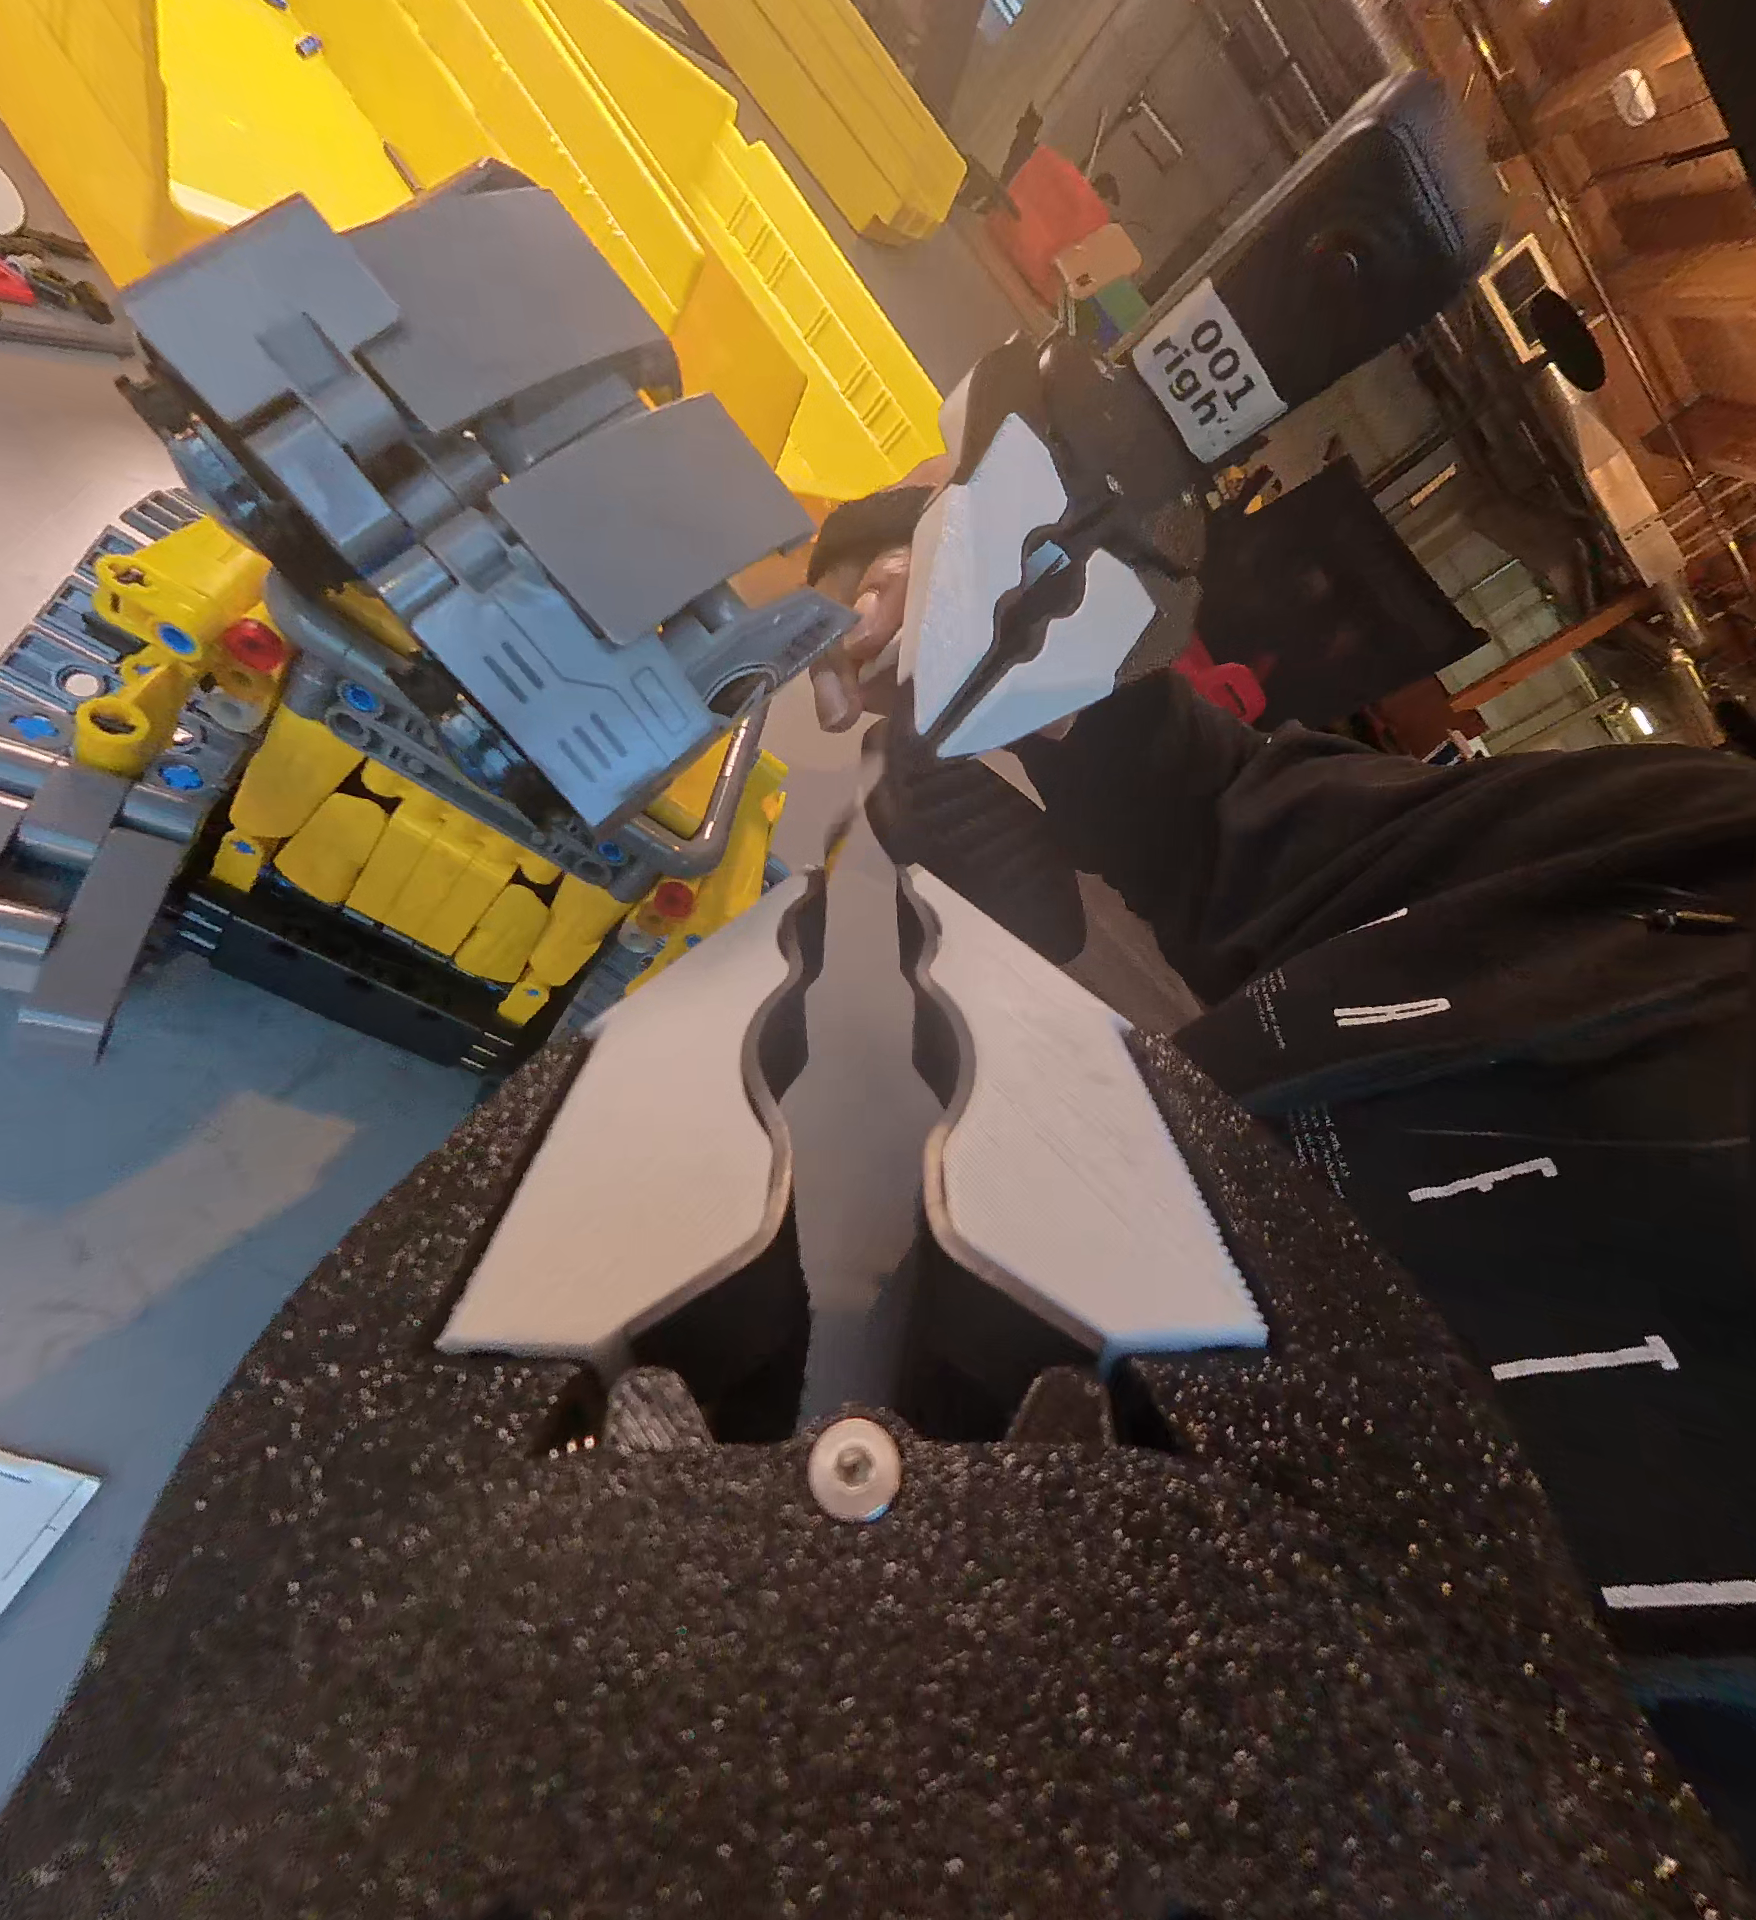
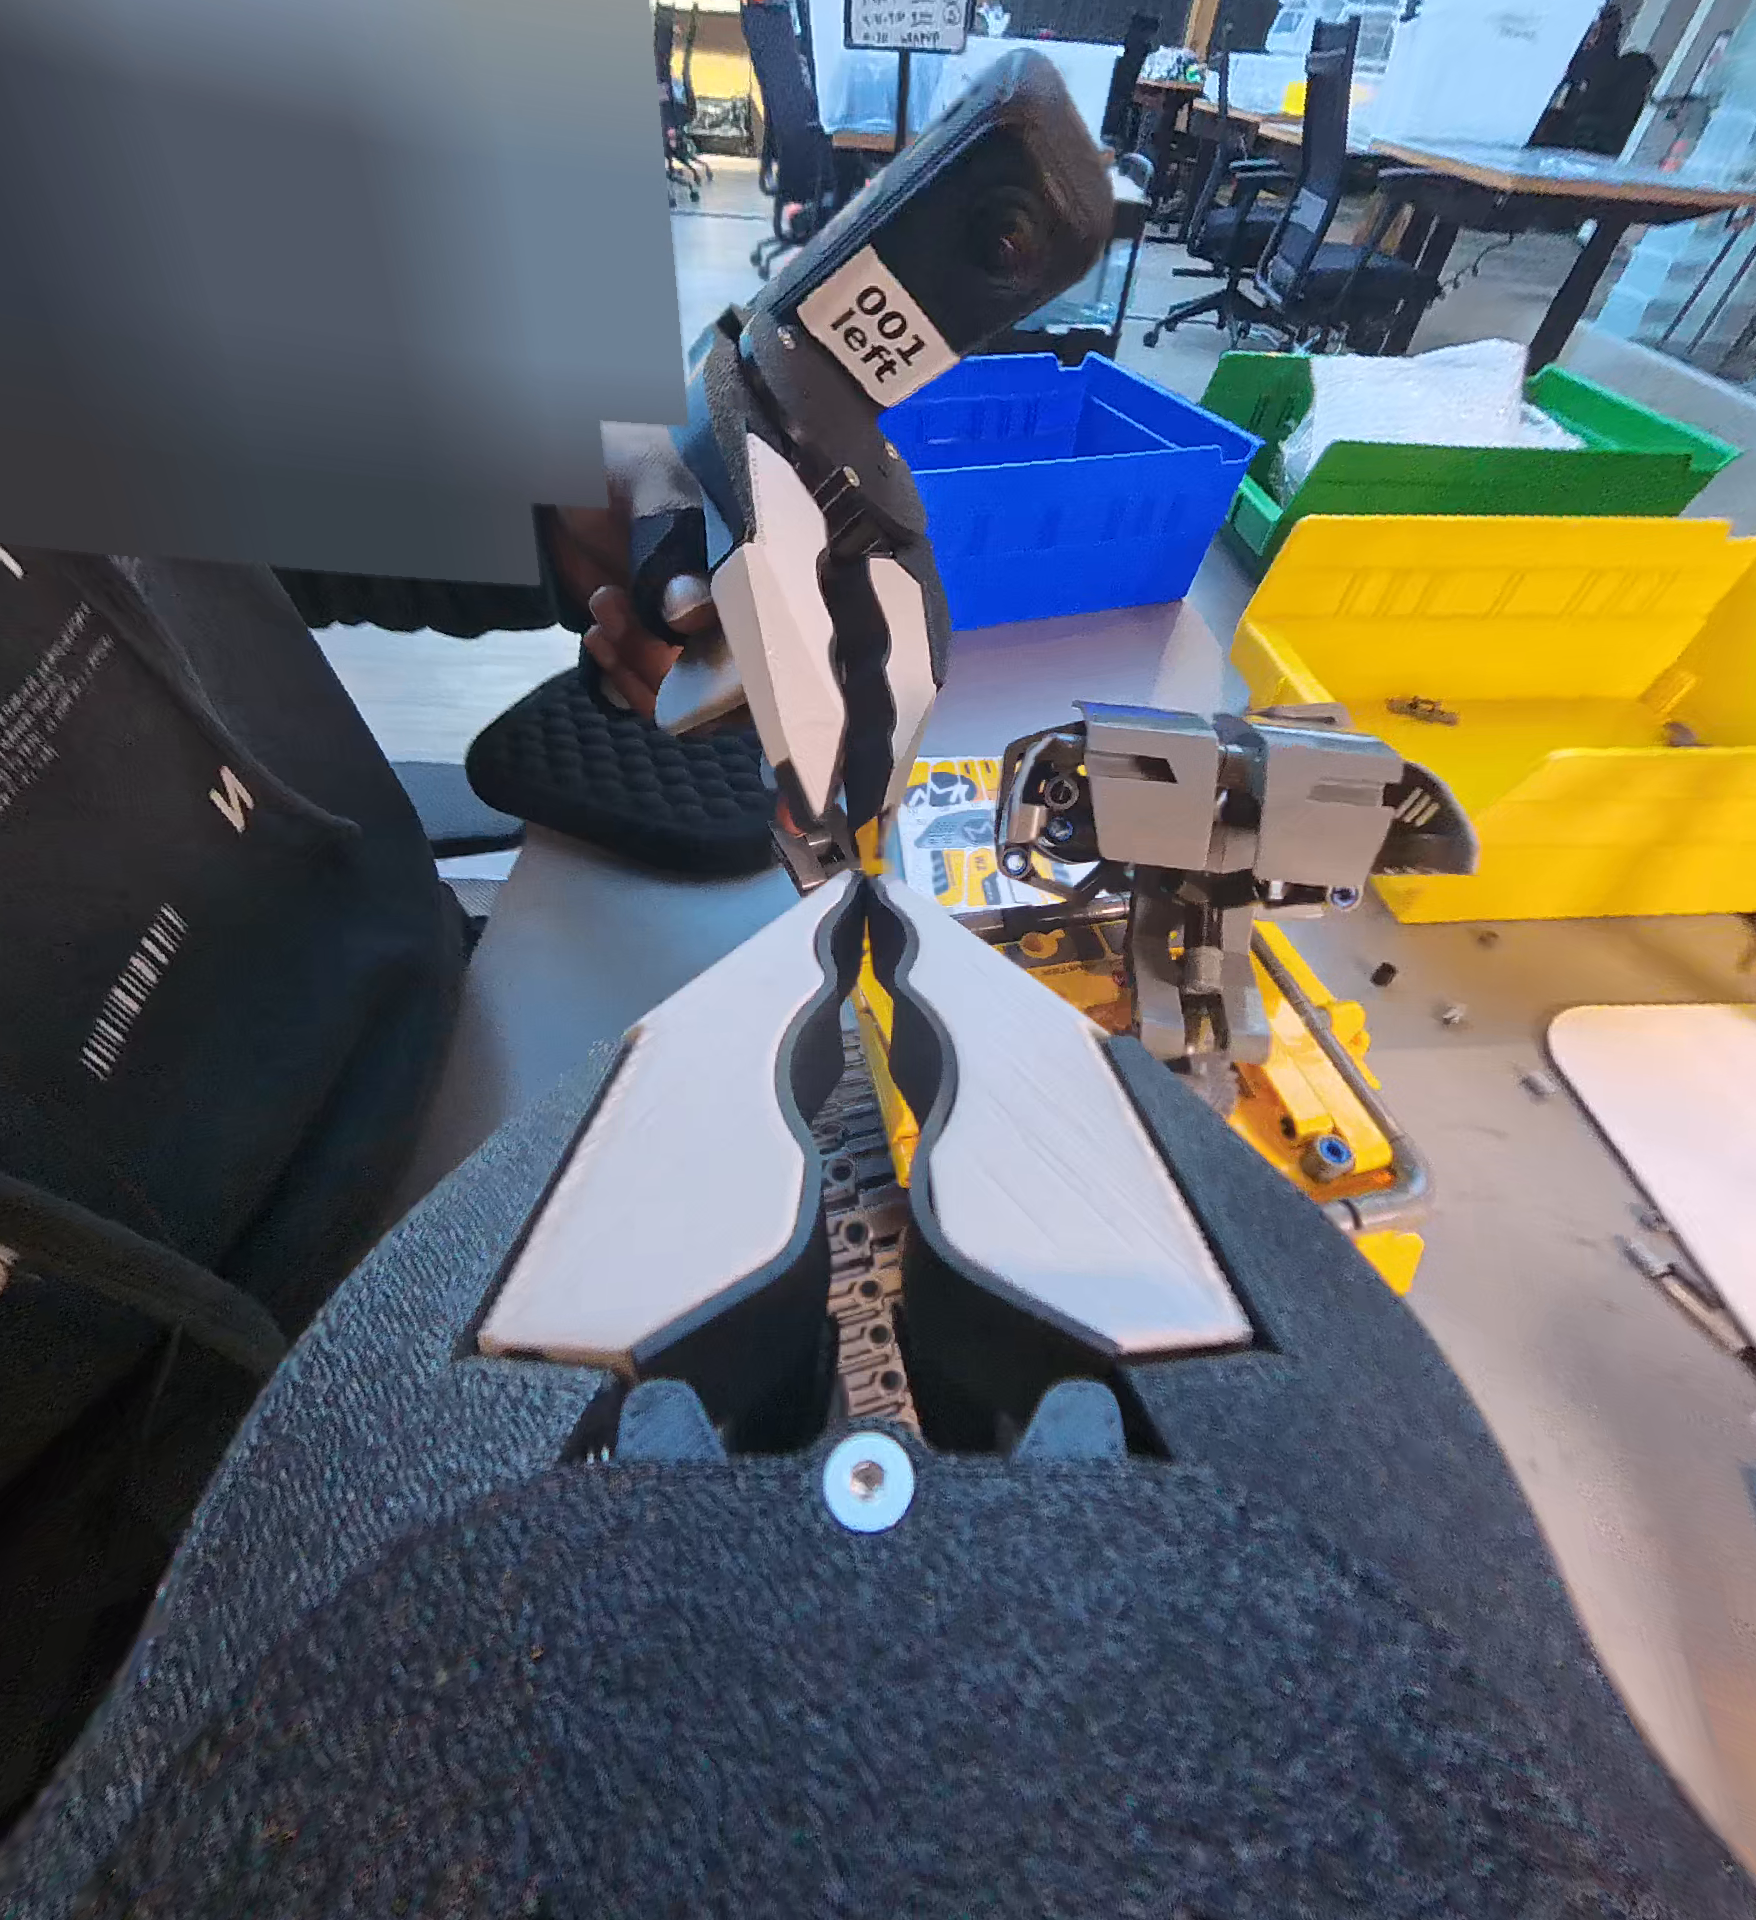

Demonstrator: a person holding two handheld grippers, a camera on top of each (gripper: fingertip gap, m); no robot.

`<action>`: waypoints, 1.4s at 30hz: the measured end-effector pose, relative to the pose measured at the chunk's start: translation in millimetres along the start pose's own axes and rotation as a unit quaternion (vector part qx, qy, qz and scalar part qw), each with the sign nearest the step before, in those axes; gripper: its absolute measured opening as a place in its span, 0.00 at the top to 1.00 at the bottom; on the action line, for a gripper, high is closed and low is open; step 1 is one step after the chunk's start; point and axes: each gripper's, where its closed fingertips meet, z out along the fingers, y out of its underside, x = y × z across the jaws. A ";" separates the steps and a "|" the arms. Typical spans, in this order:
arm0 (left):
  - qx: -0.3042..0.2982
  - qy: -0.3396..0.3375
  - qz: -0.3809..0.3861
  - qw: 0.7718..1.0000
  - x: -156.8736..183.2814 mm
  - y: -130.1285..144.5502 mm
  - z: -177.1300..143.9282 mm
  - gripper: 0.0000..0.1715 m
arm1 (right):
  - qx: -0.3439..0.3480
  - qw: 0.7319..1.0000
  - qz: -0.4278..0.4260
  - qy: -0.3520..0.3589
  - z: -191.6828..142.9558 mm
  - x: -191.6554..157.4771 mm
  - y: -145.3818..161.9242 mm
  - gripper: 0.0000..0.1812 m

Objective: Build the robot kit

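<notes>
My right gripper (image 2: 863, 883) is shut, and its tips pinch the yellow end of a small thin grey and yellow piece (image 2: 869, 836). The left gripper (image 2: 832, 821) points down at it from above, jaws apart around the piece's grey end. In the left wrist view my left gripper (image 1: 858, 883) is open, with the thin piece (image 1: 853, 800) edge-on just beyond its tips. The right gripper (image 1: 941, 740) is shut above it. A yellow brick-built model (image 1: 417, 810) with a grey tilted head (image 1: 500, 416) stands on the table to the left. It also shows in the right wrist view (image 2: 1238, 800).
A yellow bin (image 2: 1539, 675), a blue bin (image 2: 1061, 499) and a green bin (image 2: 1476, 468) stand behind the model. A sticker sheet (image 2: 957, 831) lies under the tips. A white board (image 2: 1705, 1143) is at the right. A person's dark sleeve (image 1: 1373, 883) is close by. Left and right tips are no more than a few centimetres apart.
</notes>
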 end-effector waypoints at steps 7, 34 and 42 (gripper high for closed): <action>0.003 -0.001 0.009 1.000 1.2 -0.6 -0.6 0.93 | 0.000 0.999 0.035 0.001 -5.0 4.6 2.4 0.97; -0.004 -0.010 0.057 0.998 5.3 3.0 -1.1 0.86 | 0.006 0.973 0.223 -0.059 -0.5 -4.1 8.5 1.00; -0.033 -0.120 0.222 0.967 -16.6 3.7 -14.1 0.82 | -0.036 0.934 0.344 -0.093 -8.6 -8.1 10.9 1.00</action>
